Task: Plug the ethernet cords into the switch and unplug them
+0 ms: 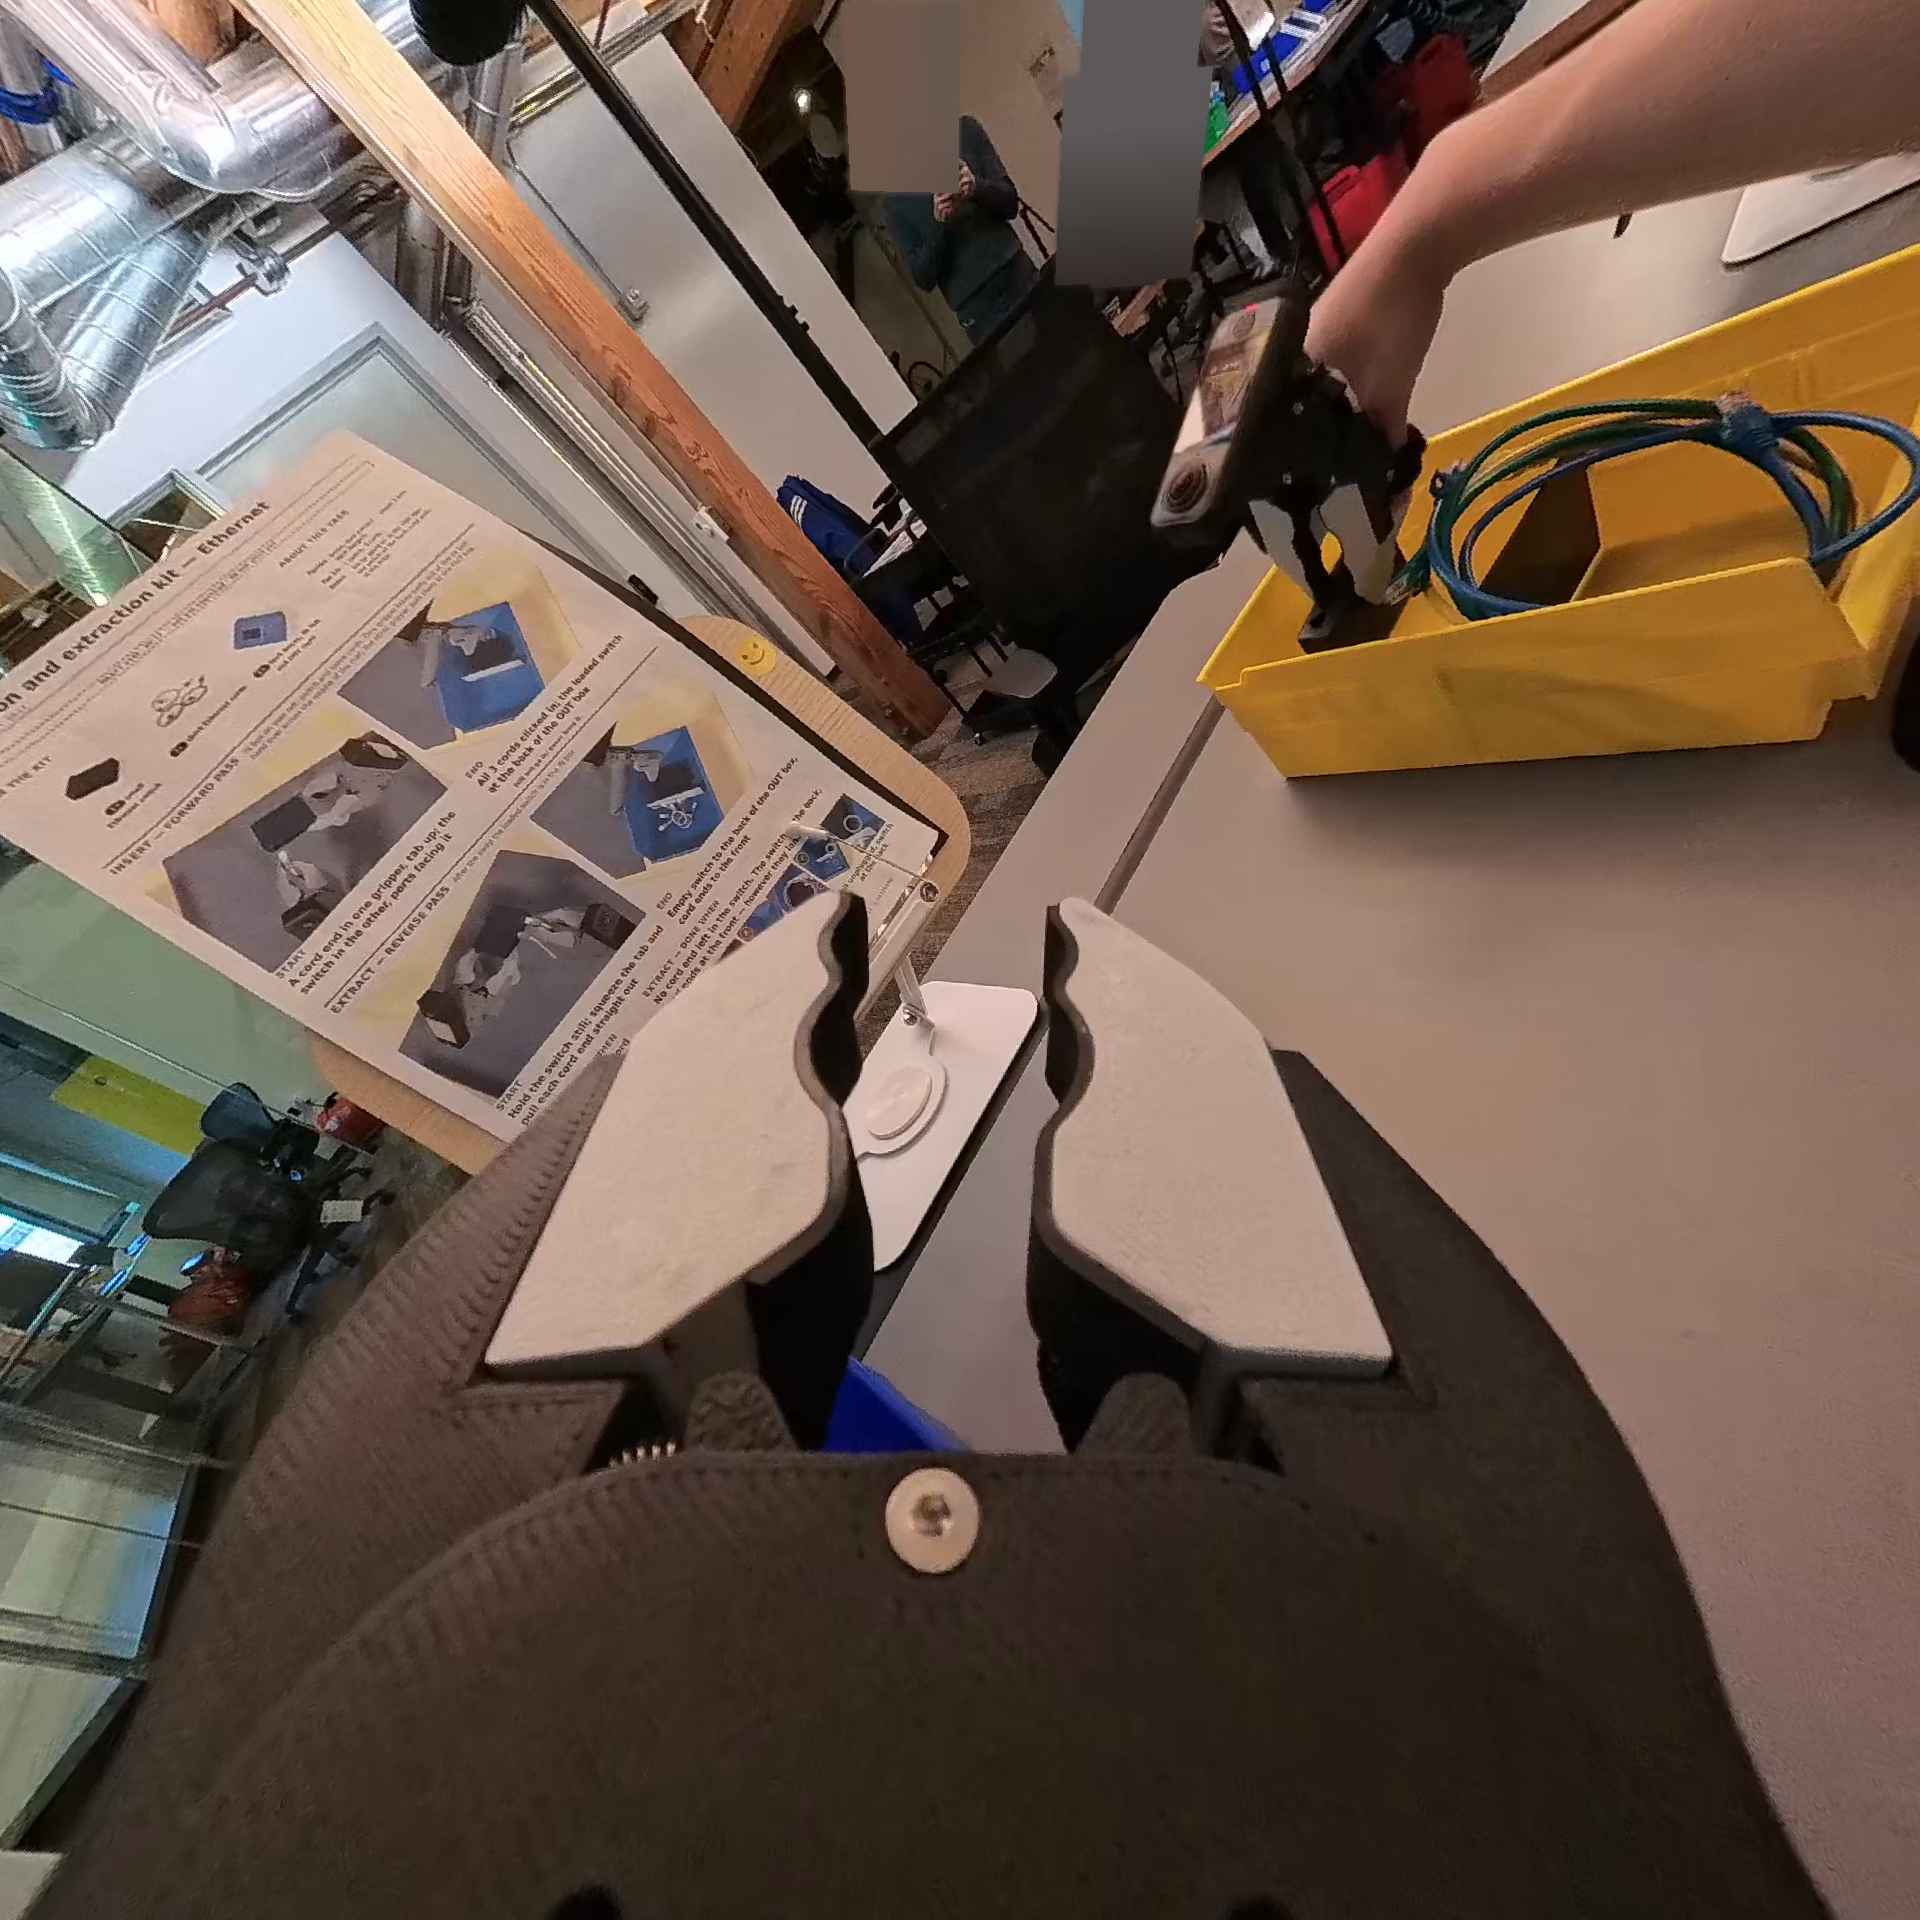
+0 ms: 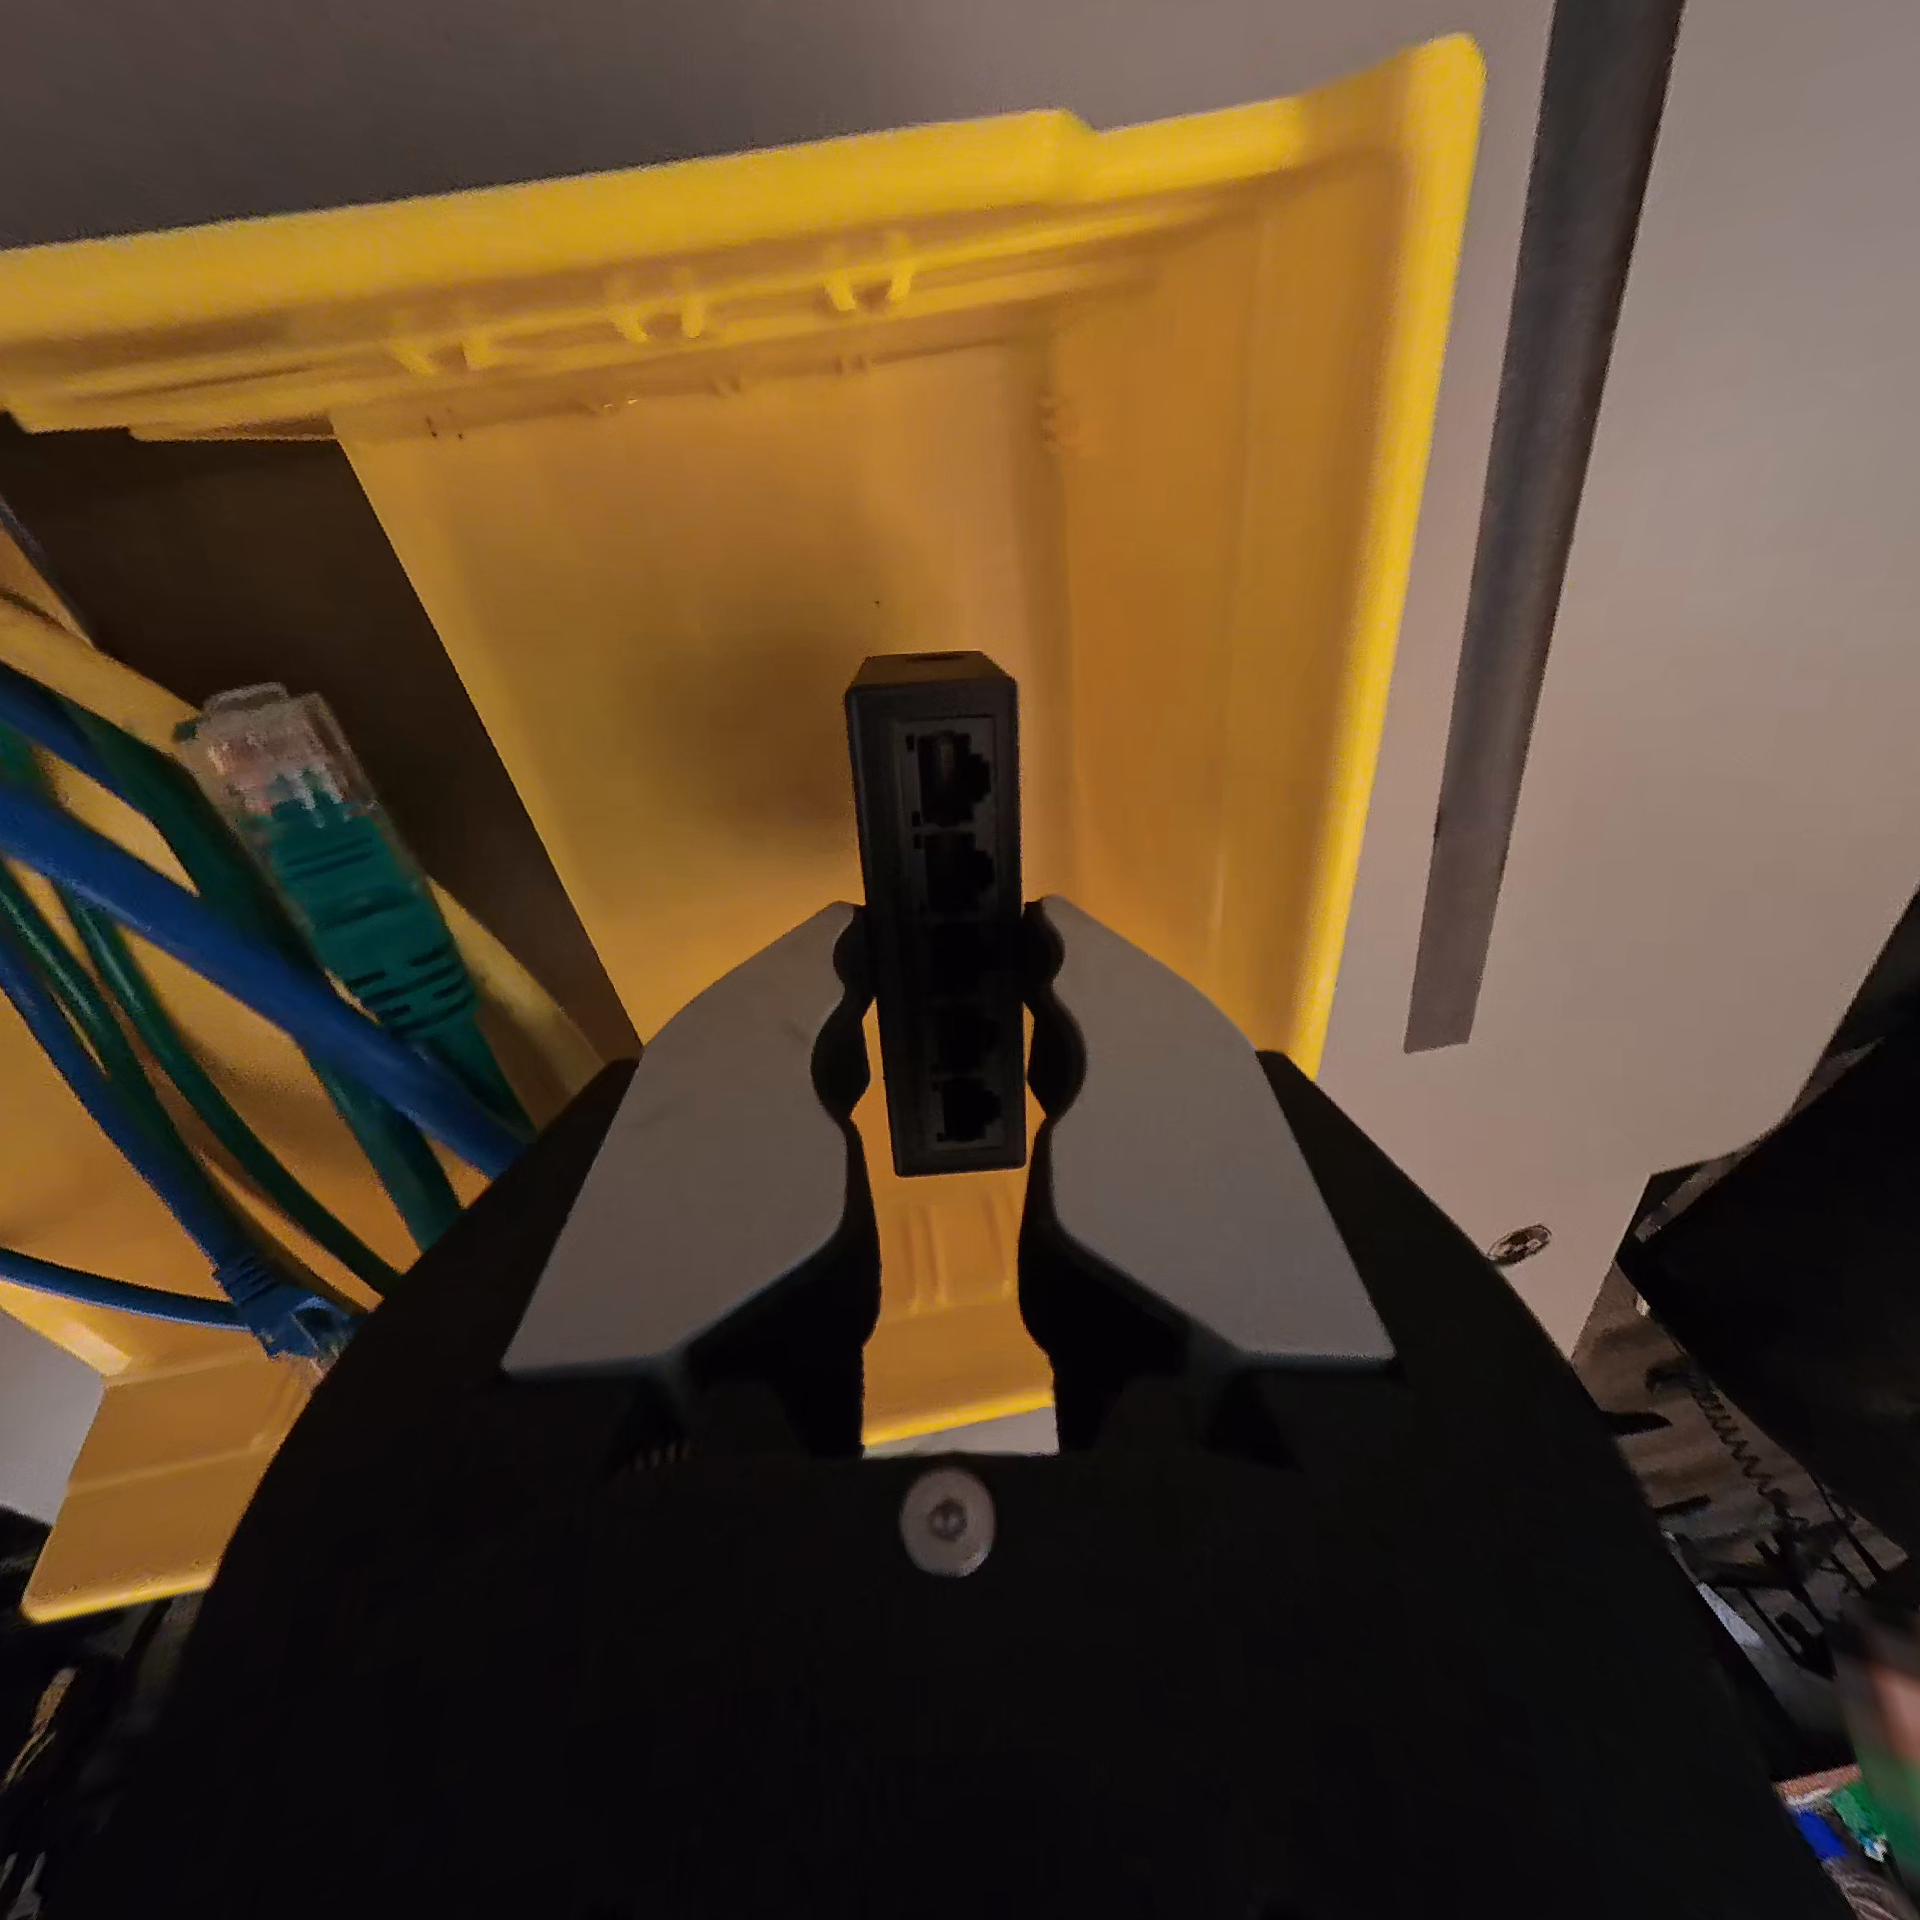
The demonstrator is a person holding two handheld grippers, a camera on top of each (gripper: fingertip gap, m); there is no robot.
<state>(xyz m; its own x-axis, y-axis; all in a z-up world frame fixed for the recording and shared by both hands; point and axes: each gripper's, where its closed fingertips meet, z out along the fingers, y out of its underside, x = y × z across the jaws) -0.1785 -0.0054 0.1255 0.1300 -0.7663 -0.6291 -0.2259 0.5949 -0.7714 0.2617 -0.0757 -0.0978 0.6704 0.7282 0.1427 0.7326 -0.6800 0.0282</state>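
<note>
My right gripper (image 2: 943, 930) is shut on the small black ethernet switch (image 2: 935, 821), its row of empty ports facing the camera, held over the floor of a yellow bin (image 2: 727, 260). Blue and green ethernet cords (image 2: 208, 935) lie coiled at the bin's left; a green plug with a clear tip (image 2: 312, 821) points up. In the left wrist view the right gripper (image 1: 1340, 597) reaches down into the yellow bin (image 1: 1507, 686) beside the cords (image 1: 1662, 468), with the switch (image 1: 1351, 623) under it. My left gripper (image 1: 956, 935) is open and empty above the table's edge.
An instruction sheet (image 1: 416, 779) on a white stand (image 1: 945, 1101) stands past the grey table (image 1: 1455, 1039) edge. A cardboard divider (image 2: 260, 582) splits the bin. A blue bin's corner (image 1: 894, 1413) shows under my left gripper. A person stands far behind. One gripper's finger ends stand about 50 centimeters off the other's.
</note>
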